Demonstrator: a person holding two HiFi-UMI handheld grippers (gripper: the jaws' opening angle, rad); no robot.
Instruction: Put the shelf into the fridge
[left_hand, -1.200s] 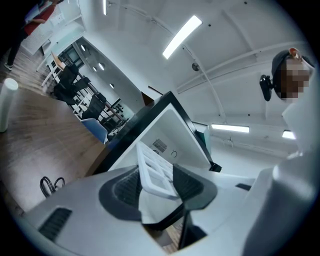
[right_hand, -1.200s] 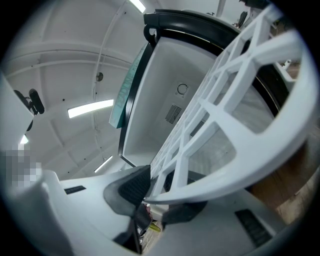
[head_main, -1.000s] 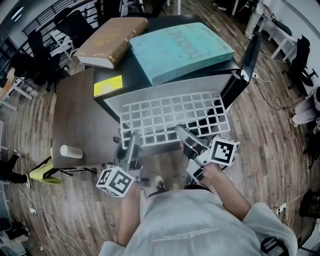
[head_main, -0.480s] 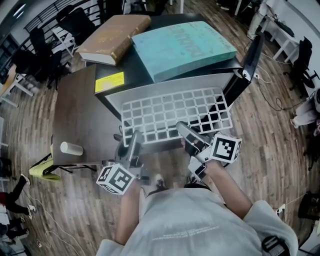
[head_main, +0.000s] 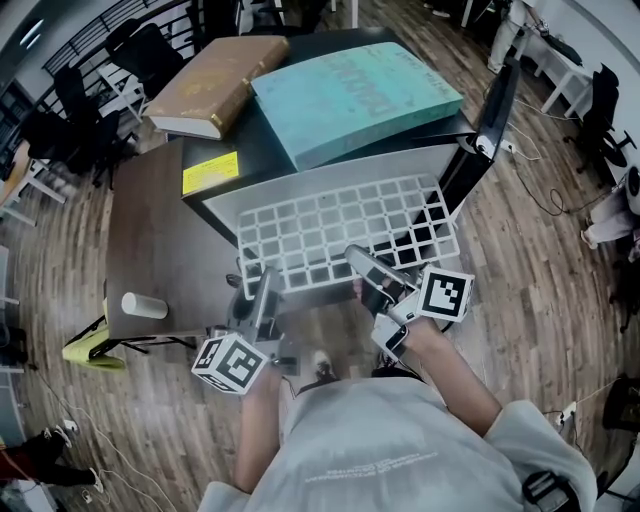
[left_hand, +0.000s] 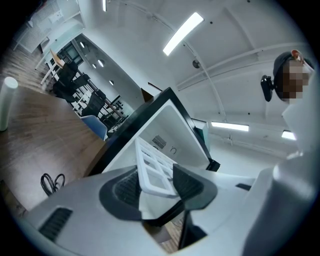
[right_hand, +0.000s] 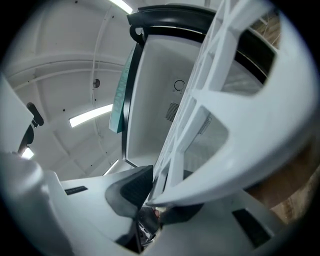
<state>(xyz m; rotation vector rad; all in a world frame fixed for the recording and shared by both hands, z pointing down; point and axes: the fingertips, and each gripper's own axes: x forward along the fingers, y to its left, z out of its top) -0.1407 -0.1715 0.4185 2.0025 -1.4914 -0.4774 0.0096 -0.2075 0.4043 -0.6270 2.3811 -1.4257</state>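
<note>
A white grid shelf (head_main: 345, 232) is held level in front of a small black fridge (head_main: 330, 170) with a white inside and its door (head_main: 490, 110) swung open to the right. My left gripper (head_main: 262, 285) is shut on the shelf's near left edge (left_hand: 157, 177). My right gripper (head_main: 368, 272) is shut on its near edge further right, and the shelf's bars (right_hand: 200, 110) fill the right gripper view. The shelf's far edge reaches into the fridge's opening (right_hand: 170, 95).
A teal box (head_main: 355, 95) and a brown book (head_main: 210, 82) lie on top of the fridge. A dark wooden table (head_main: 150, 240) with a white paper cup (head_main: 143, 305) stands to the left. Office chairs and cables are scattered round on the wooden floor.
The shelf and both grippers have barely shifted; the head view moved slightly, so everything sits a little further left in it.
</note>
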